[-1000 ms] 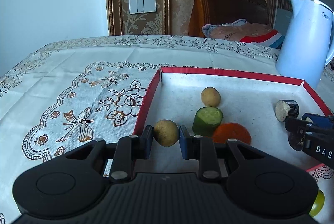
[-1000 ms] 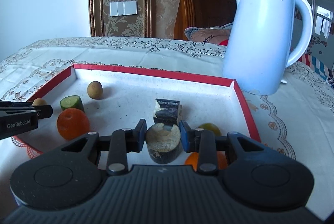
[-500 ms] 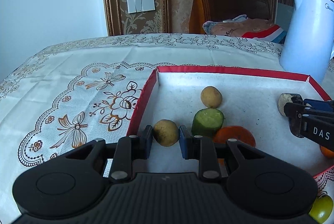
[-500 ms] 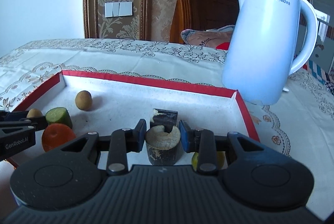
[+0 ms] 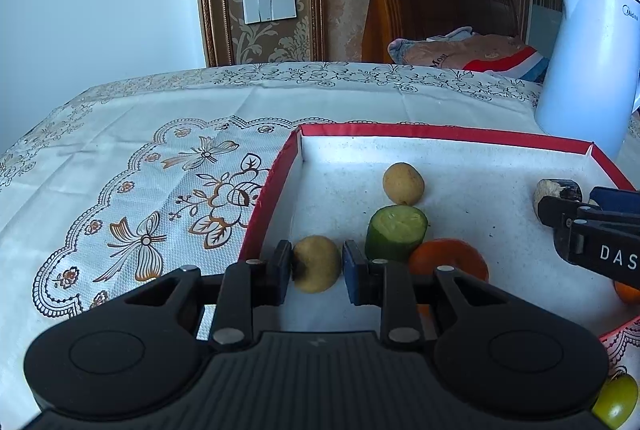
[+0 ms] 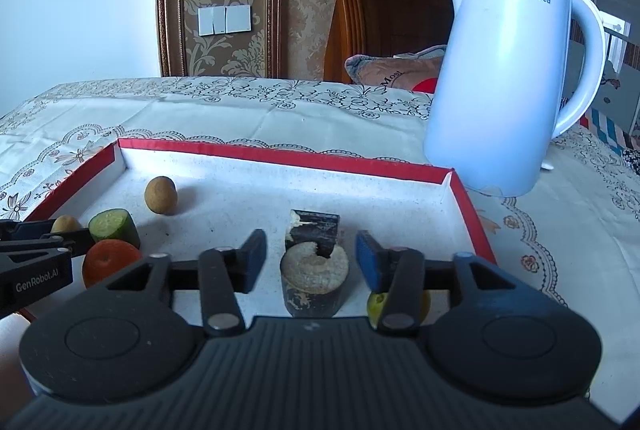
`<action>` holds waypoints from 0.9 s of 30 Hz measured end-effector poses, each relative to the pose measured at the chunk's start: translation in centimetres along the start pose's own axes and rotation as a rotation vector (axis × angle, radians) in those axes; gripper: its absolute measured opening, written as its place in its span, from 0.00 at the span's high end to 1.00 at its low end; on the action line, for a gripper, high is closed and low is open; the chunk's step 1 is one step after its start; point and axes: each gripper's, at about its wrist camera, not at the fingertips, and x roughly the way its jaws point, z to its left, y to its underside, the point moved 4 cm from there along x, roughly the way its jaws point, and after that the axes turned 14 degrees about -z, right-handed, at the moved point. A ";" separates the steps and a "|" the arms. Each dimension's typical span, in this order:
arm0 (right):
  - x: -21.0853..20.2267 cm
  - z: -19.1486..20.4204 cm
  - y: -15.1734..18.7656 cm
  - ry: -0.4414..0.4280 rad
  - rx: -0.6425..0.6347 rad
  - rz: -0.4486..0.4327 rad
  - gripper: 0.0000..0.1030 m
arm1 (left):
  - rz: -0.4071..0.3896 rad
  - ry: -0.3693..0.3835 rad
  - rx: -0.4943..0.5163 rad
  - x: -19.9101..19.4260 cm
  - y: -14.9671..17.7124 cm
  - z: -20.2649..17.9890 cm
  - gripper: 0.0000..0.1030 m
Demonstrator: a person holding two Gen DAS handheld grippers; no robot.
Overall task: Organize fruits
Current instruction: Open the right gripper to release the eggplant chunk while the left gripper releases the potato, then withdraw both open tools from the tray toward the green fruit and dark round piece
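A red-rimmed white tray [image 5: 276, 189] [image 6: 280, 155] holds the produce. My left gripper [image 5: 316, 266] sits around a small yellow-brown fruit [image 5: 316, 264] at the tray's near left; a thin gap shows at the right pad. Beside it are a cucumber piece [image 5: 396, 232], an orange [image 5: 448, 262] and another yellow-brown fruit [image 5: 403, 183]. My right gripper [image 6: 310, 262] is open, its fingers apart on either side of a dark-skinned stump with a pale cut face [image 6: 314, 284] standing in the tray. A second dark piece [image 6: 314, 232] lies just behind.
A white kettle [image 6: 504, 77] stands on the tablecloth just past the tray's far right corner. A green-yellow fruit [image 6: 378, 304] lies under my right finger. Another green fruit [image 5: 616, 400] lies outside the tray's near edge. A patterned tablecloth [image 5: 140, 189] covers the table.
My right gripper has opened and let go of the dark stump, which now stands in the tray. Both grippers have moved forward over the tray; the left still brackets the yellow-brown fruit.
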 end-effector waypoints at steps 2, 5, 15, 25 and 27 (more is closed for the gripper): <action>-0.2 0.0 -0.1 0.006 -0.002 -0.010 0.37 | 0.000 0.004 0.000 0.0 0.0 0.0 0.72; -0.4 -0.1 -0.3 0.013 -0.005 -0.025 0.25 | 0.000 0.016 0.006 0.0 0.0 -0.2 0.66; -1.0 -0.1 -0.5 0.023 -0.007 -0.064 0.07 | -0.007 0.017 0.025 0.0 0.2 -0.5 0.63; -1.7 -0.5 -0.5 0.020 0.030 -0.077 0.02 | -0.003 0.065 0.032 -0.8 0.6 -0.8 0.42; -1.8 -0.5 -0.4 0.017 0.031 -0.076 0.02 | -0.005 0.067 0.038 -1.0 0.7 -0.8 0.42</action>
